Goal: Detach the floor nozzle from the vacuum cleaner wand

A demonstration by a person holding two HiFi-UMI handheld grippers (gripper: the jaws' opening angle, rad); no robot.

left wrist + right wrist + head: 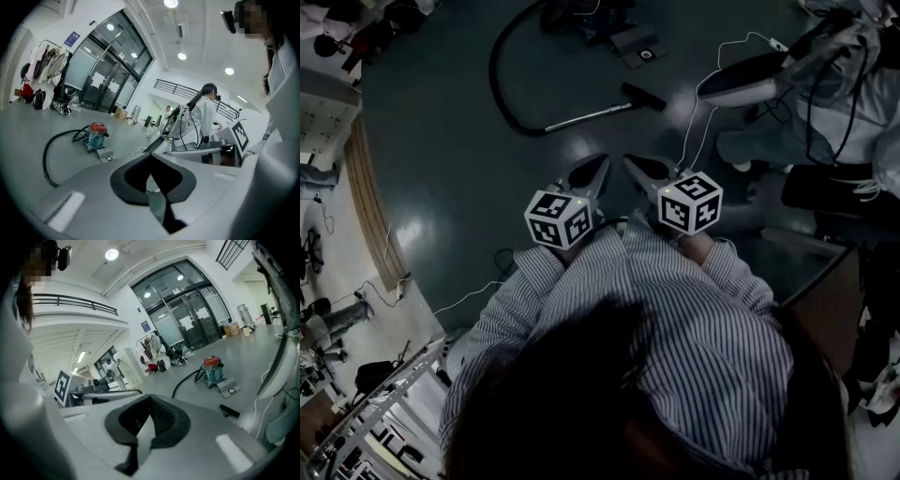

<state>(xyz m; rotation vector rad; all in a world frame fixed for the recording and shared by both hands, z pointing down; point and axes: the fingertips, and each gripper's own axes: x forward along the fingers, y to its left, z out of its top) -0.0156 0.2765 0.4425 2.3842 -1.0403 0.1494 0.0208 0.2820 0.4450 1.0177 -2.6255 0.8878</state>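
wand axis left-right, floor nozzle pointing right | left gripper, right gripper: closed, empty

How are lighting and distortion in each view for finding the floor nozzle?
Head view: dim, glare patches on the floor, floor nozzle small but distinct. Left gripper view: bright, fisheye-bent, nozzle not visible. Right gripper view: bright, fisheye-bent, nozzle small.

Glossy floor, shiny metal wand

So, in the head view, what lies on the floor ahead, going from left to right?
hose → wand → nozzle
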